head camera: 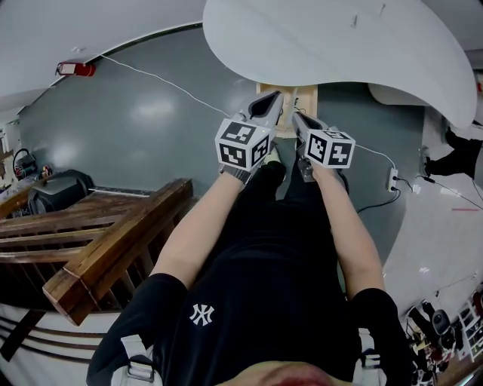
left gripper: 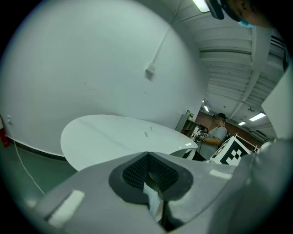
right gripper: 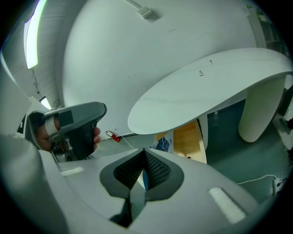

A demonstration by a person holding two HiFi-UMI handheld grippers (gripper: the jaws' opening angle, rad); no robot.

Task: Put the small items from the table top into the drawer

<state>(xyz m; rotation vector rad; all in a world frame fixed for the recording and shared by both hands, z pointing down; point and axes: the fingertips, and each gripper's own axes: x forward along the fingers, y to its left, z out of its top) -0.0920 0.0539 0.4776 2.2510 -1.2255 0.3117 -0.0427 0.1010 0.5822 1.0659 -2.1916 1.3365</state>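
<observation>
The white oval table (head camera: 339, 53) lies ahead of me. Two tiny items (head camera: 353, 20) rest on its top, too small to identify; they also show in the left gripper view as small items (left gripper: 146, 134) and in the right gripper view as small items (right gripper: 201, 72). Under the table sits an open wooden drawer box (head camera: 308, 98), light wood inside (right gripper: 190, 141). My left gripper (head camera: 278, 96) and right gripper (head camera: 296, 117) hang side by side over my legs, short of the table. The left gripper (left gripper: 149, 153) has its jaws together and empty. The right gripper (right gripper: 144, 150) is likewise shut on nothing.
A wooden stair railing (head camera: 113, 241) runs at my left. A red extinguisher (head camera: 75, 69) lies by the wall, with a white cable across the grey floor to a power strip (head camera: 392, 179). Another person (left gripper: 215, 137) stands far behind the table.
</observation>
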